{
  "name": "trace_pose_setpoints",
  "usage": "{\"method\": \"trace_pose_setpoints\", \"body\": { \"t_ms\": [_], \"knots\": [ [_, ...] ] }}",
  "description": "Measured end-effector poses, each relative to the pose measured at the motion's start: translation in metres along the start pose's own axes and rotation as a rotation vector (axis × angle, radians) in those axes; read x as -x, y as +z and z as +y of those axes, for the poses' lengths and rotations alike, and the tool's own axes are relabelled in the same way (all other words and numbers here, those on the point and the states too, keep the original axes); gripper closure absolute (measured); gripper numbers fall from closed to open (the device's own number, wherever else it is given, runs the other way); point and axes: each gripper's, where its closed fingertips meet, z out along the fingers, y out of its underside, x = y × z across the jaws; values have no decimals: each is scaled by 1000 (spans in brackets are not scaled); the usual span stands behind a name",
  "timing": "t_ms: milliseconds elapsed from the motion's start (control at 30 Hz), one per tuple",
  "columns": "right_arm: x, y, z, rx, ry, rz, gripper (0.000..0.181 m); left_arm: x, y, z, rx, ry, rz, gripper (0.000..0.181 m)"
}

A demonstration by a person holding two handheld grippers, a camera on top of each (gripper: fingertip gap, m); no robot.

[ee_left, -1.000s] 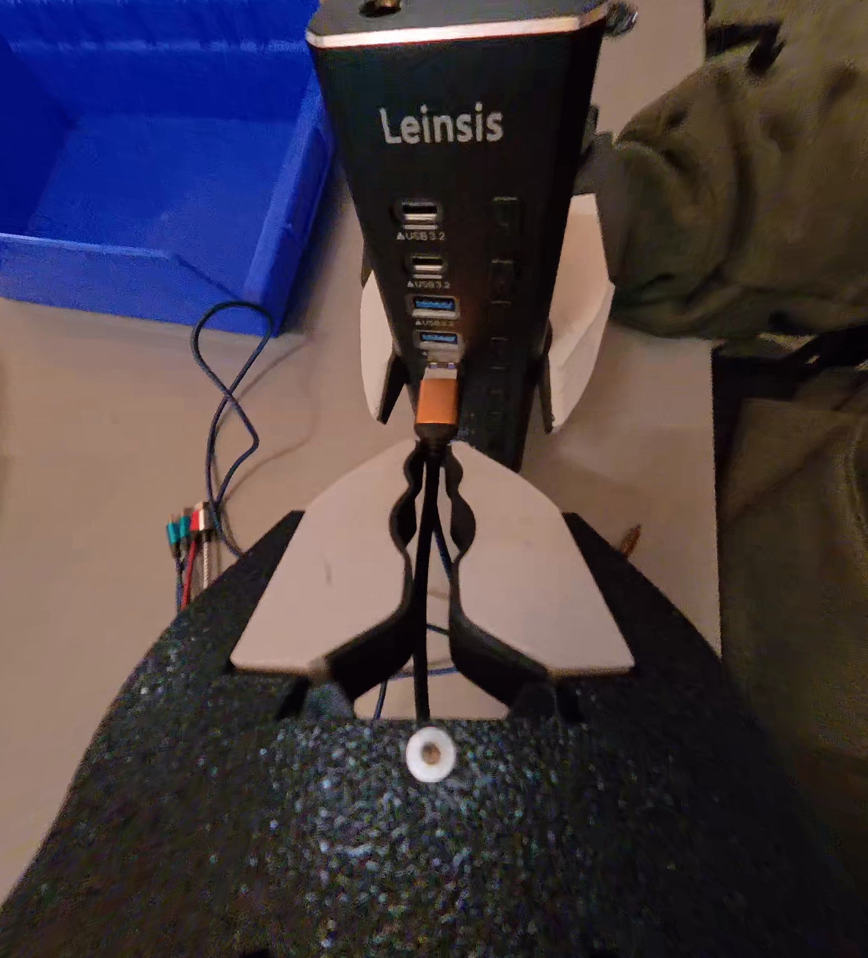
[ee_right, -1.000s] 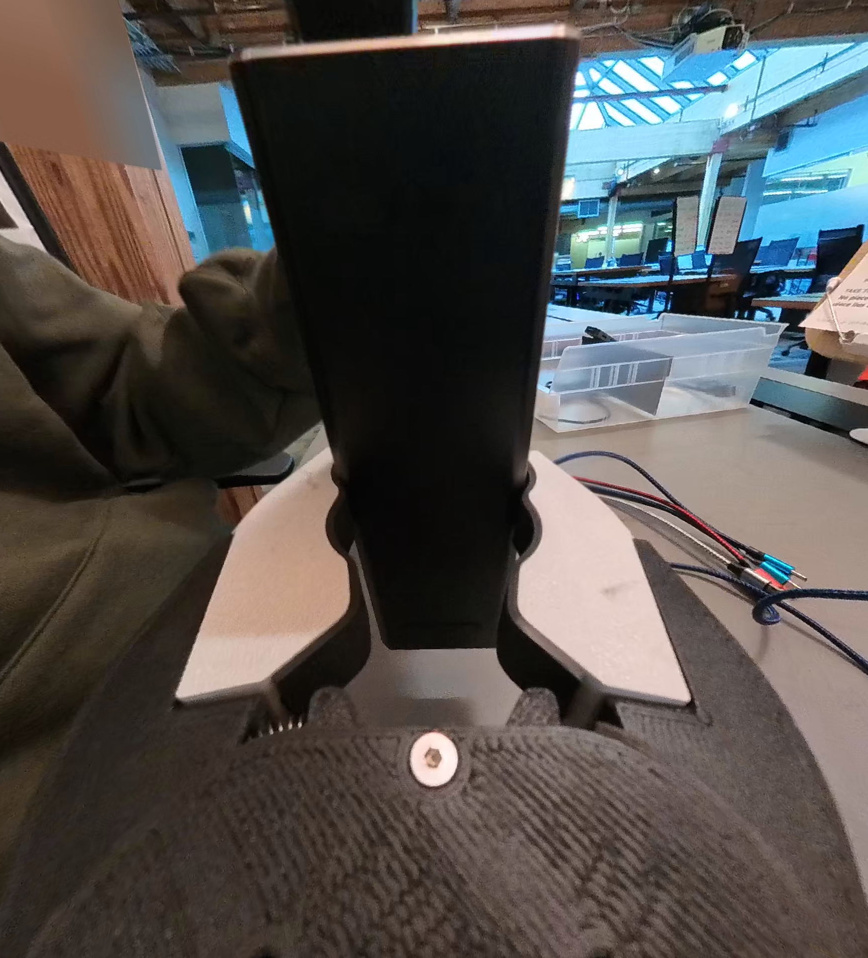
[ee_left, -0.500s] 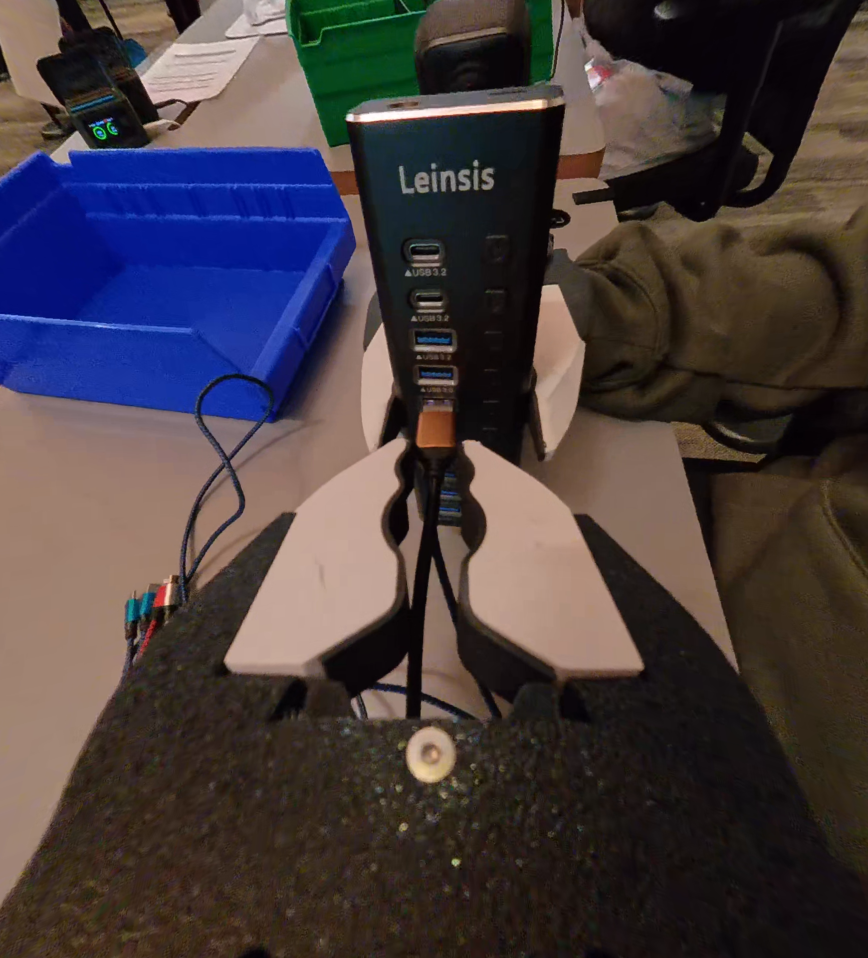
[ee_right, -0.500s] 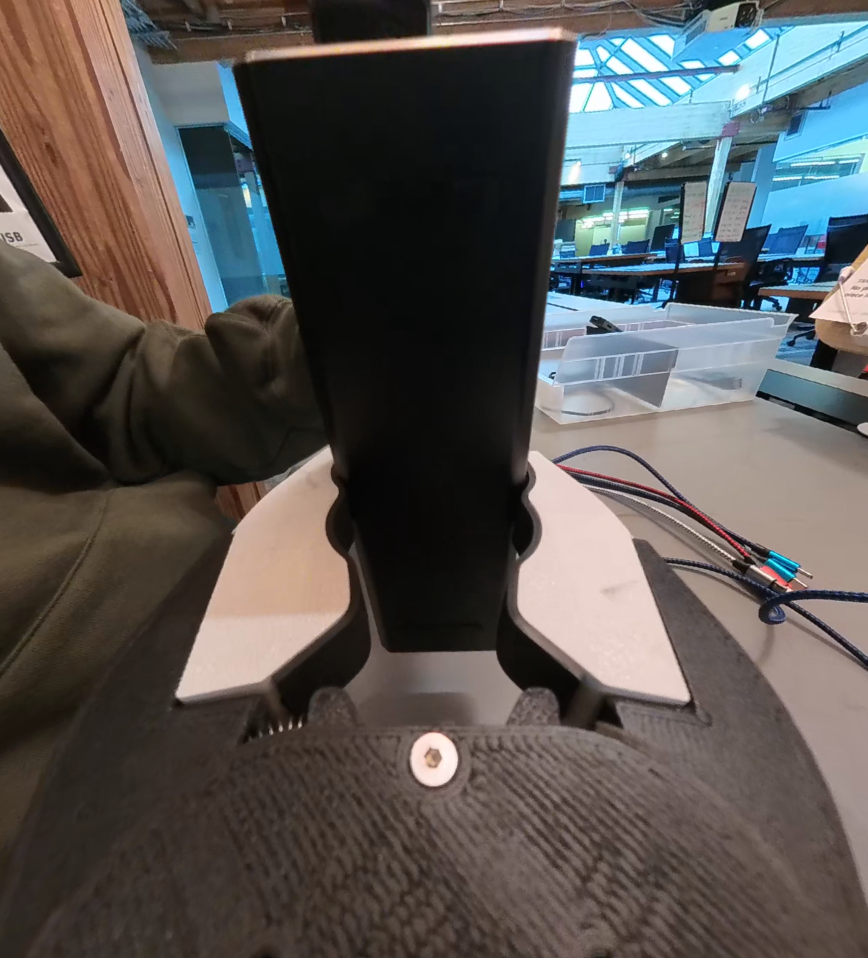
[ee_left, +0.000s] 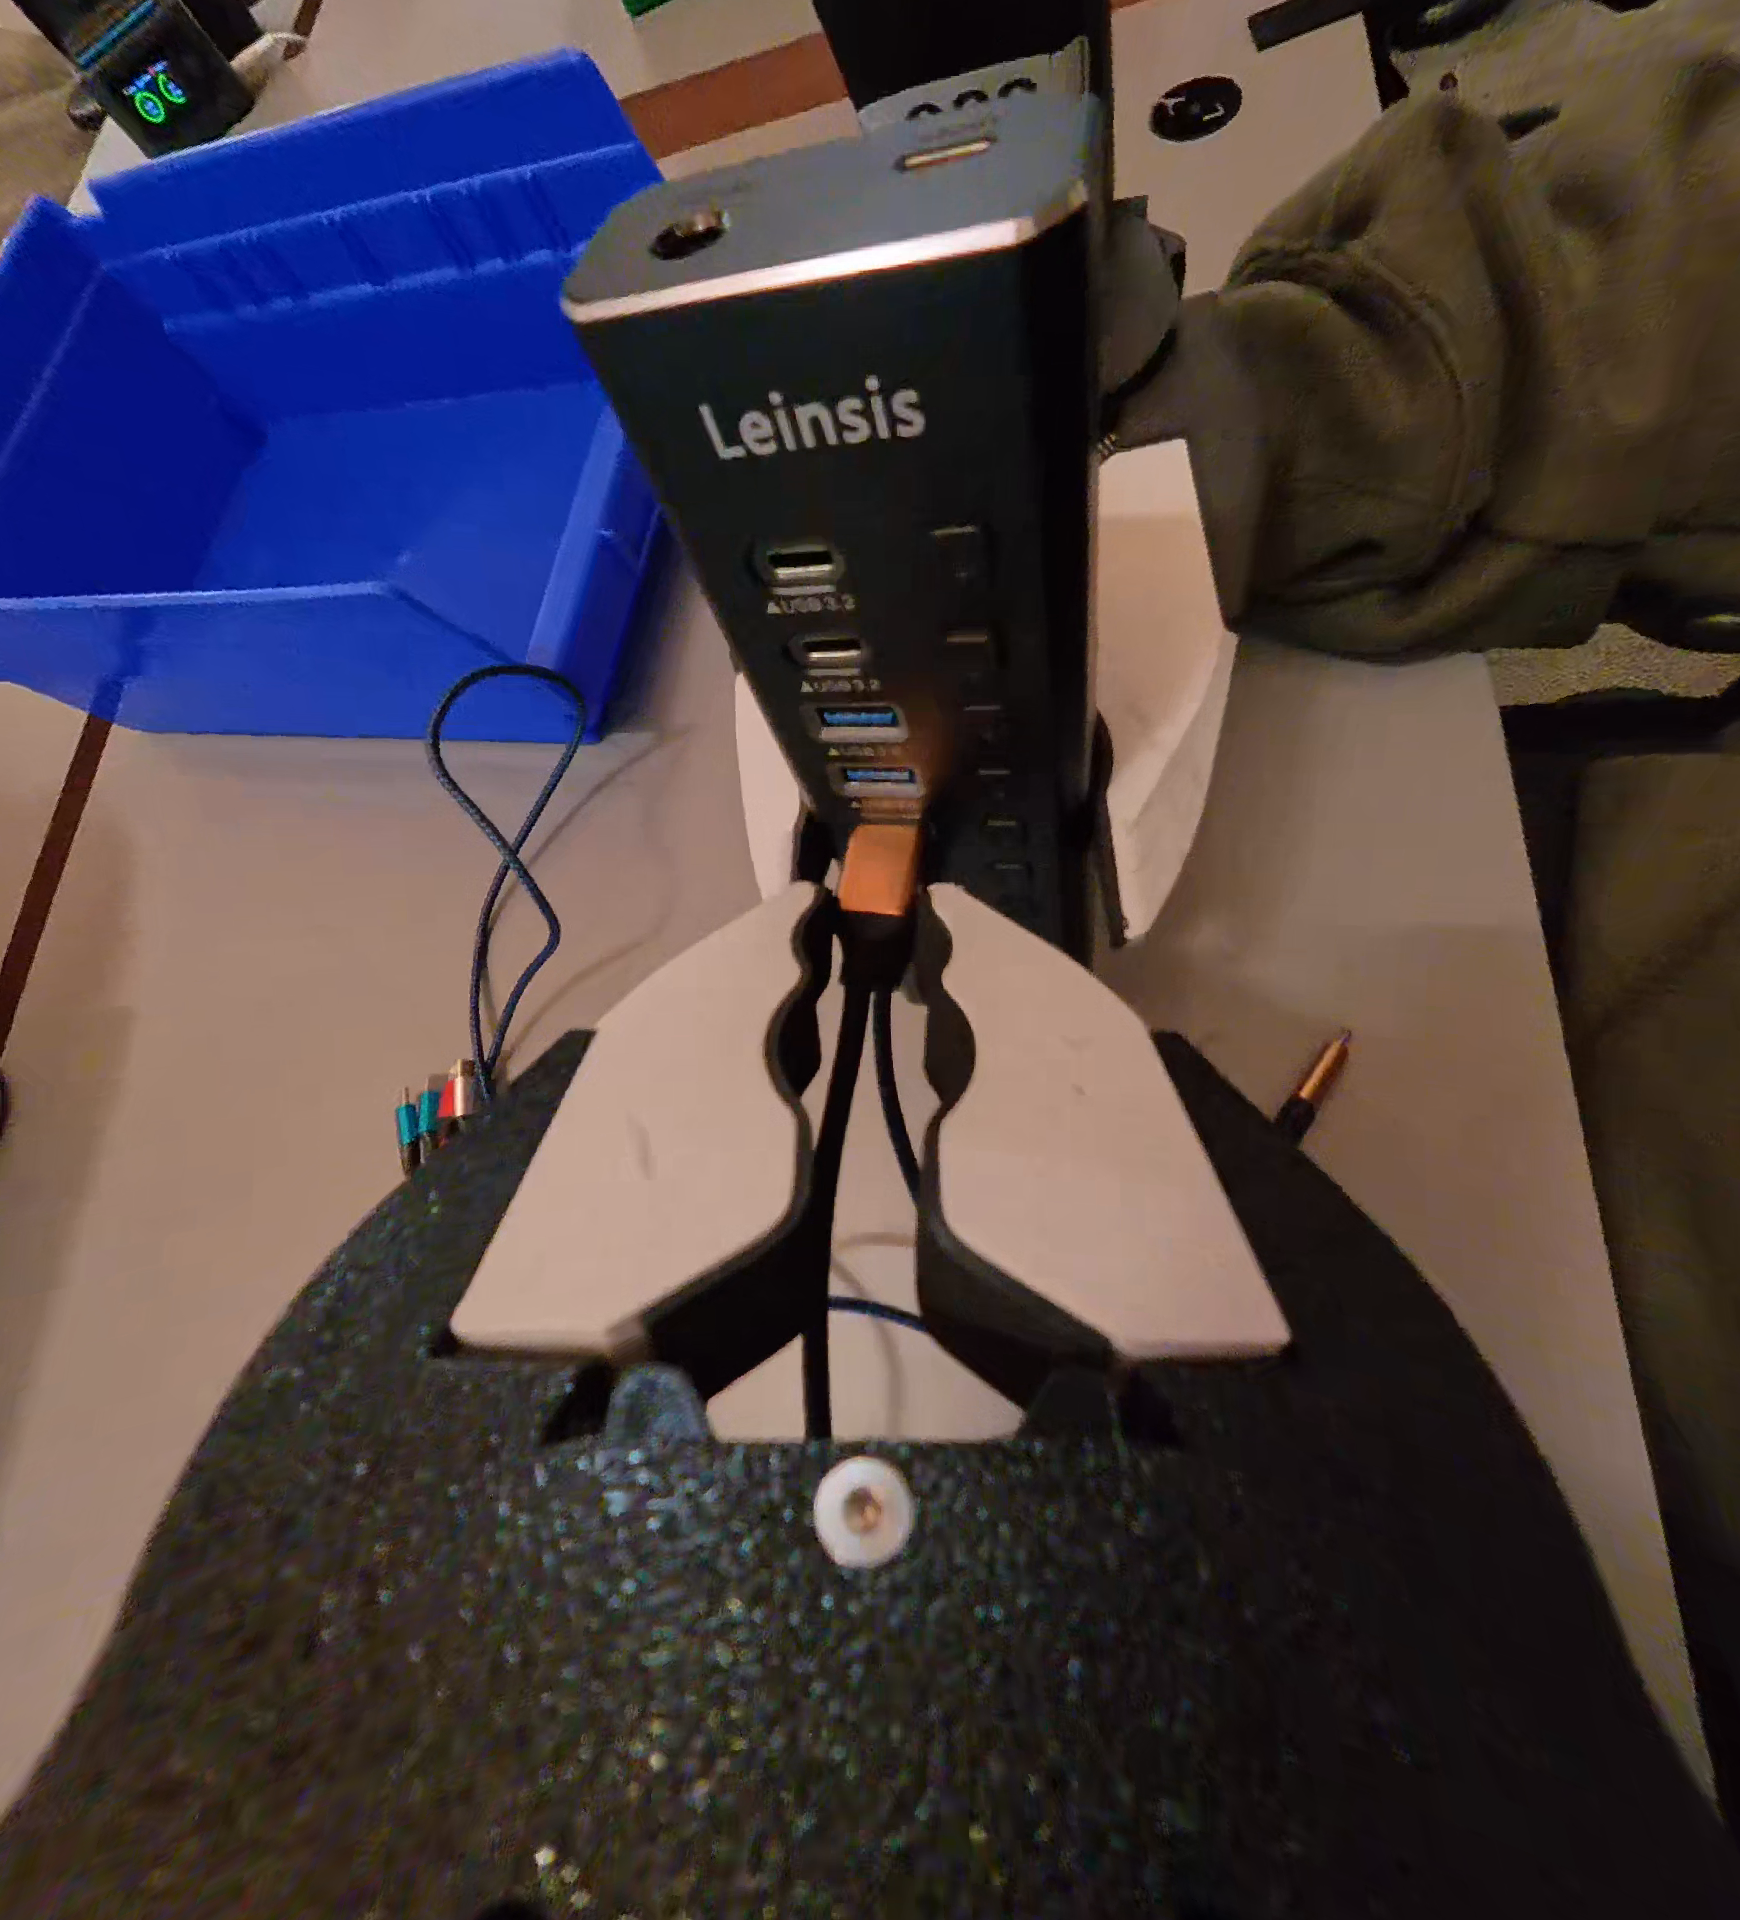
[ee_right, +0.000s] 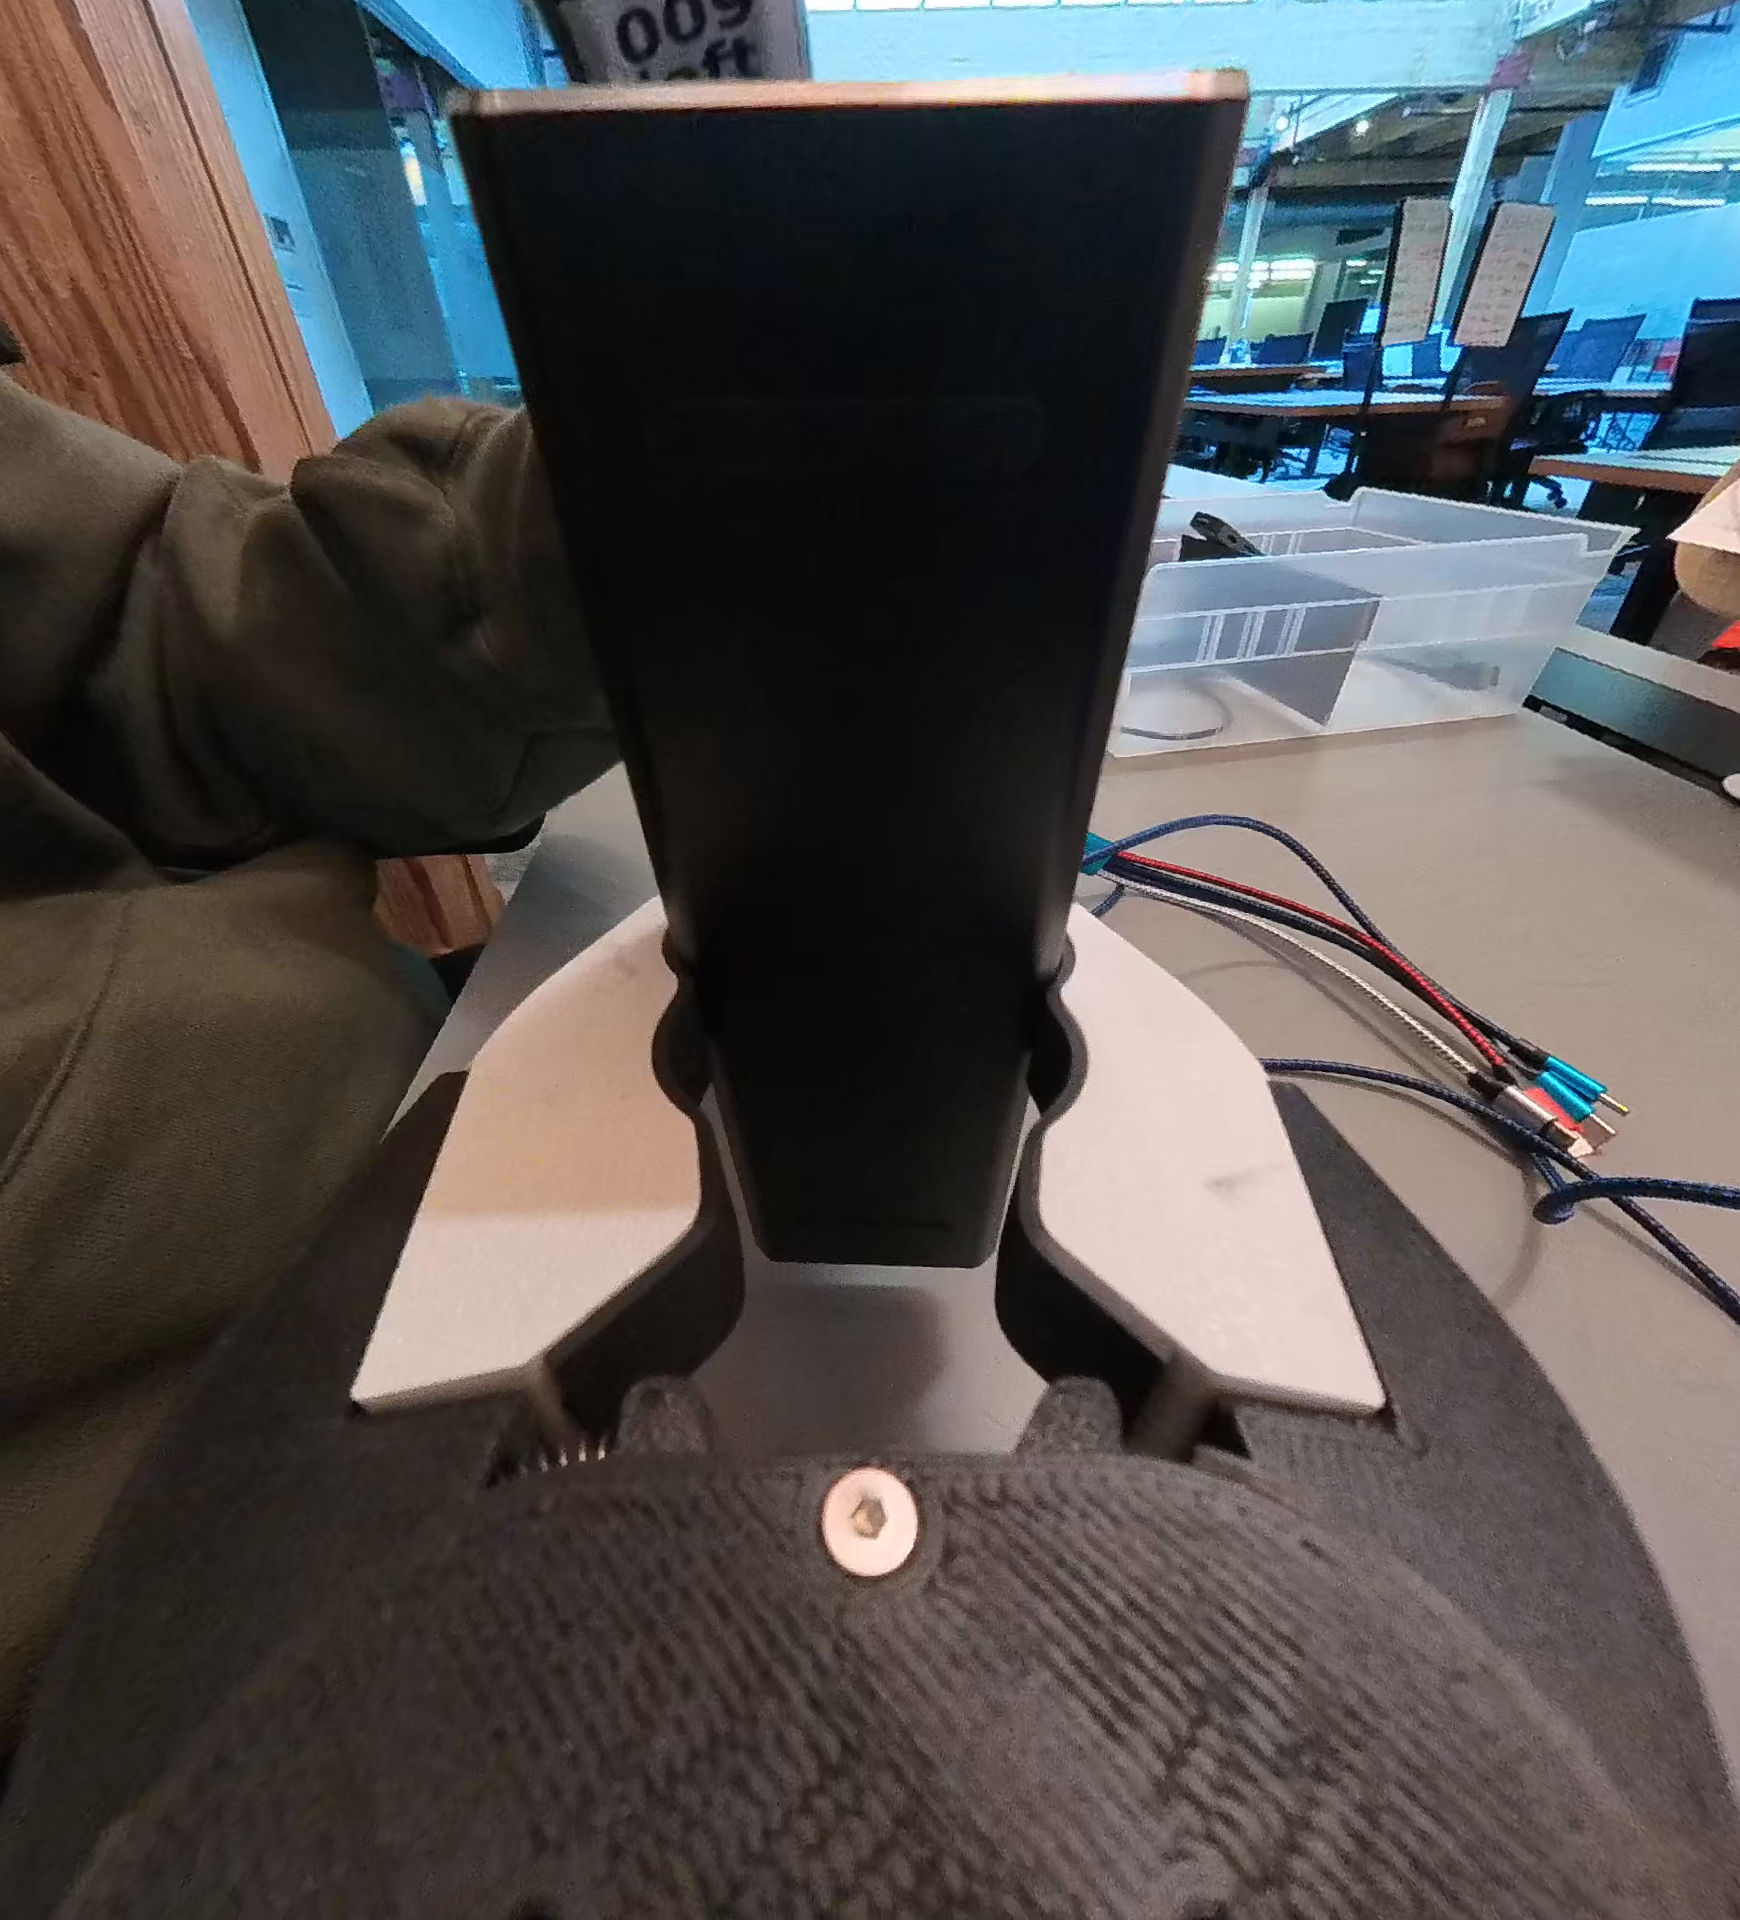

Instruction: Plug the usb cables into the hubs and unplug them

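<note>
A black hub point(ee_right: 845, 644) is clamped upright between the right fingers point(ee_right: 1167, 1174).
Its orange plug point(ee_left: 878, 871) is pinched at the left fingers' point(ee_left: 679, 1132) tips; beyond them, a grey surface point(ee_right: 1531, 894) is seen in an open office.

Bare surface point(ee_left: 253, 935) lies left of the hub point(ee_left: 876, 540); the blue bin point(ee_left: 253, 447) blocks behind, loose cables point(ee_right: 1417, 997) beside, a sleeve point(ee_left: 1468, 395) right.

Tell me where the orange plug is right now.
In the left wrist view, the orange plug sits centre frame between the left gripper tips, at the black hub, under its two blue ports.
</note>
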Motion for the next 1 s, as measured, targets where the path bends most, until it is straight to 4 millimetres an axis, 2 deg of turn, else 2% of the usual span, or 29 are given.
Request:
{"method": "trace_pose_setpoints", "body": {
  "t_ms": [167, 233, 300, 367, 433, 533, 600, 667, 733, 767, 833, 900, 933, 1000],
  "knots": [
    [-3, -7, -9, -75, -5, 8, 120, 2, -3, -12, -128, -71, -35, 164],
    [-6, -12, -11, -73, -15, 35, 120, 12, -21, -17, -209, -101, -126, 145],
    [-7, -21, -21, -100, -32, 54, 120, 25, -51, -13, -297, -154, -218, 140],
    [-6, -32, -39, -153, -53, 63, 120, 44, -84, 4, -352, -237, -346, 139],
    [1, -42, -60, -202, -81, 50, 120, 56, -108, 30, -363, -319, -419, 137],
    [21, -54, -95, -258, -155, 20, 120, 63, -122, 74, -305, -409, -476, 135],
    [24, -65, -117, -297, -201, 67, 120, 64, -123, 94, -295, -438, -489, 134],
    [6, -81, -129, -291, -185, 231, 120, 68, -122, 106, -311, -496, -502, 134],
    [-26, -104, -130, -235, -158, 449, 120, 67, -114, 111, -318, -514, -450, 134],
    [-37, -114, -129, -204, -158, 498, 120, 69, -112, 115, -298, -520, -434, 134],
    [-49, -130, -134, -192, -154, 467, 120, 75, -109, 124, -248, -537, -427, 134],
    [-55, -141, -145, -207, -142, 354, 121, 74, -105, 133, -188, -522, -391, 132],
    [-65, -147, -150, -200, -116, 346, 121, 73, -105, 142, -138, -503, -385, 132],
    [-99, -162, -155, -144, -91, 439, 121, 76, -111, 162, -65, -480, -444, 135]
  ]
}}
